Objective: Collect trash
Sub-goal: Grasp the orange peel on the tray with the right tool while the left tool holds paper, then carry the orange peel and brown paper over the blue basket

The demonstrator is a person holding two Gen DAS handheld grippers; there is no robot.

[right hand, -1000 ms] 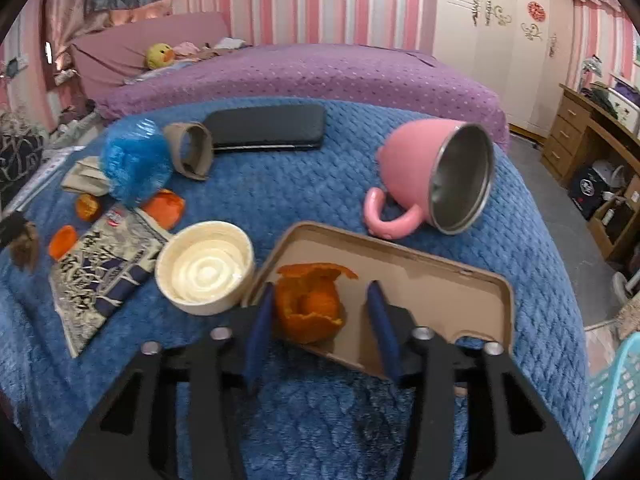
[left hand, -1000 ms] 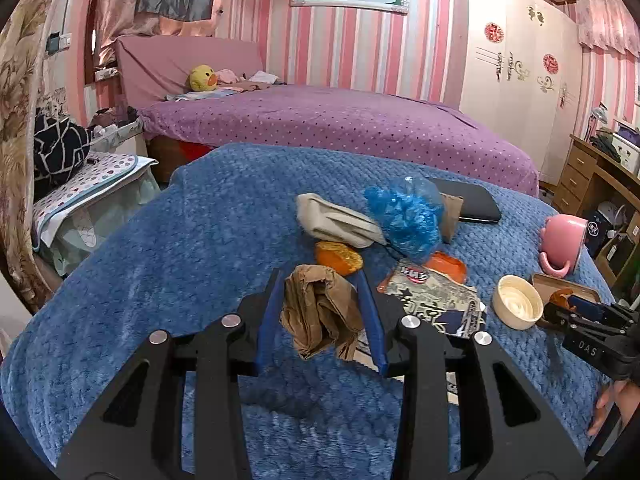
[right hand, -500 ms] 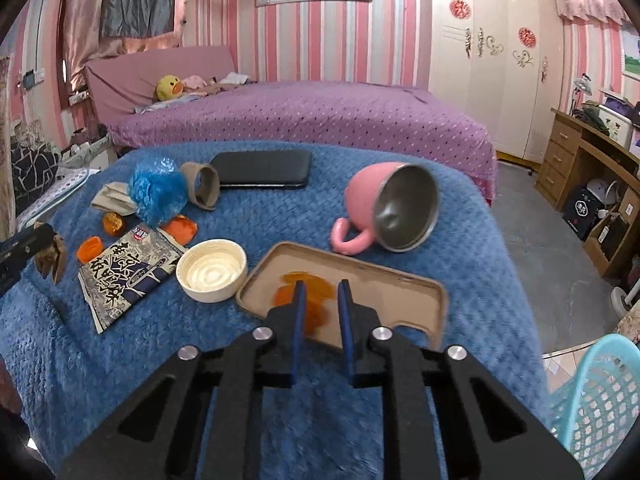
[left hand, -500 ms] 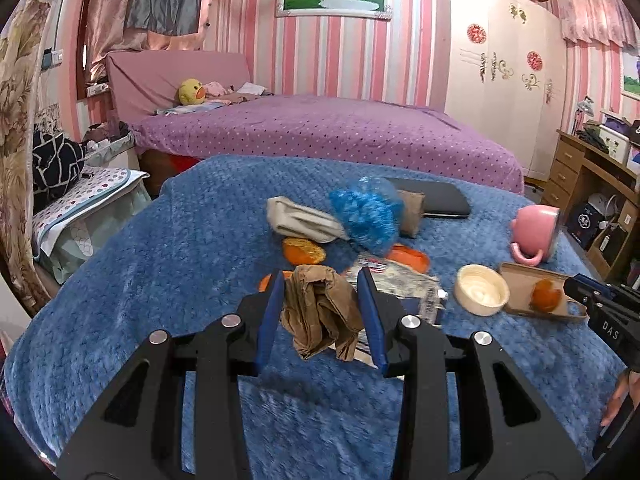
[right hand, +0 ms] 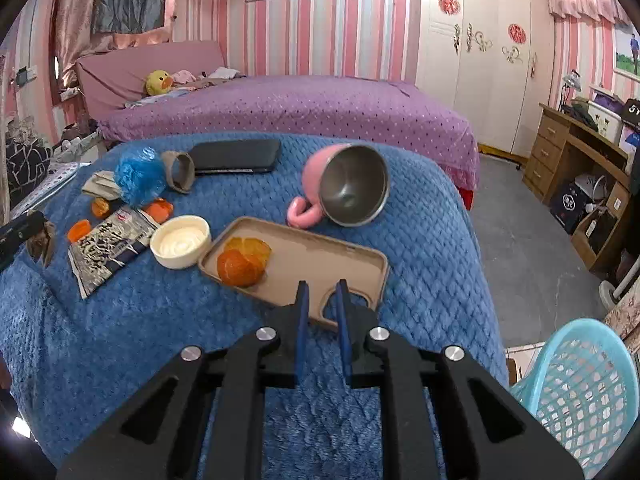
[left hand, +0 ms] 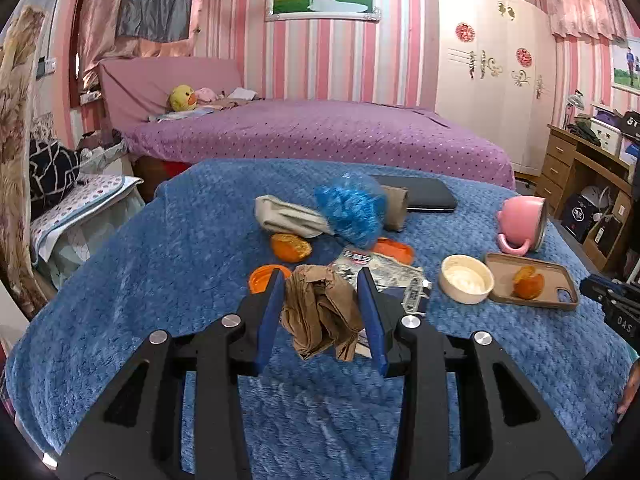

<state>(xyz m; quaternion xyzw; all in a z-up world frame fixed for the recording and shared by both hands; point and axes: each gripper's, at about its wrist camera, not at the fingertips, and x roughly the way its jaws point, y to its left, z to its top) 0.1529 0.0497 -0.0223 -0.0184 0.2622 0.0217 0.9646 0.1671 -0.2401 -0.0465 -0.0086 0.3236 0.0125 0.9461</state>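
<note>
My left gripper (left hand: 322, 280) is shut on a crumpled brown paper wad (left hand: 320, 312), held above the blue blanket (left hand: 160, 280); it also shows at the left in the right wrist view (right hand: 42, 242). My right gripper (right hand: 321, 292) is nearly closed with a narrow gap and holds nothing, above the near edge of a tan phone case (right hand: 320, 256). An orange peel (right hand: 240, 262) lies in the case. More peels (left hand: 290, 246), a blue plastic bag (left hand: 352, 212), a snack wrapper (right hand: 108, 246) and a beige wad (left hand: 286, 216) lie on the blanket.
A pink mug (right hand: 344, 190) lies on its side beside a white lid (right hand: 180, 240). A dark phone (right hand: 236, 156) and a cardboard roll (right hand: 180, 170) lie at the back. A light blue basket (right hand: 580, 392) stands on the floor at right. A purple bed (left hand: 320, 136) is behind.
My right gripper let go of the orange peel, pulled back toward me and narrowed. My left gripper rose and drew back, still holding the brown wad.
</note>
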